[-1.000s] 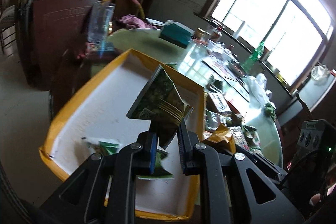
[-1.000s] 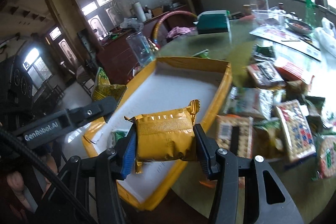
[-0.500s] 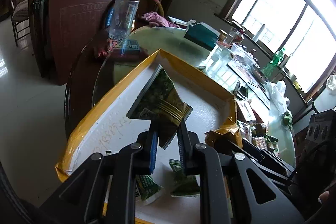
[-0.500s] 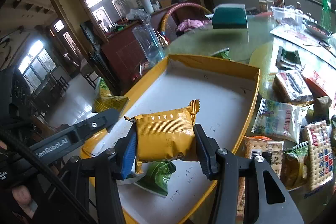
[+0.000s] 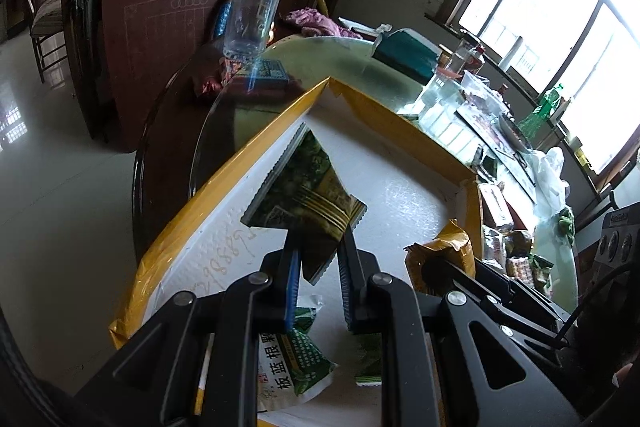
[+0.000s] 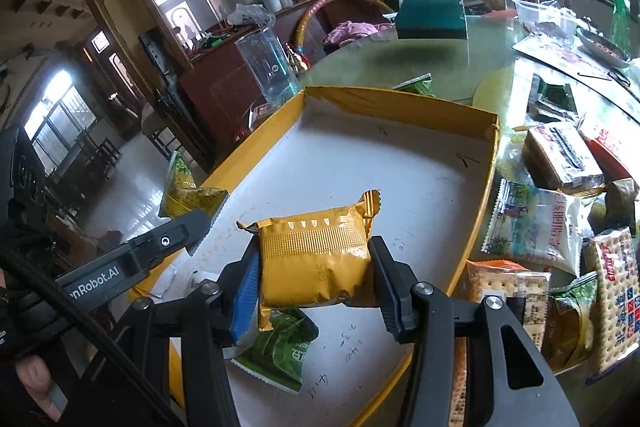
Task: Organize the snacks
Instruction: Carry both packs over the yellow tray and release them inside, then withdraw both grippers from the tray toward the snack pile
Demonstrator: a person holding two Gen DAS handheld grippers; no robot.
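Note:
My left gripper (image 5: 318, 259) is shut on a dark green snack packet (image 5: 308, 195) and holds it above the yellow-walled white tray (image 5: 256, 147). My right gripper (image 6: 314, 267) is shut on a gold snack packet (image 6: 314, 263), also above the tray (image 6: 400, 97). The left gripper and its green packet (image 6: 188, 193) show at the left of the right wrist view. The gold packet (image 5: 440, 253) shows at the right of the left wrist view. Green sachets (image 5: 296, 355) (image 6: 276, 351) lie on the tray floor under the grippers.
Several loose snack packets (image 6: 552, 227) lie on the round glass table (image 6: 380, 63) right of the tray. A clear glass jar (image 5: 252, 19) and a dark green box (image 6: 432, 15) stand beyond the tray. A wooden cabinet (image 5: 160, 23) is at the left.
Both grippers have moved forward over the tray with their packets still held. More of the tray floor and the green sachets under them have come into view.

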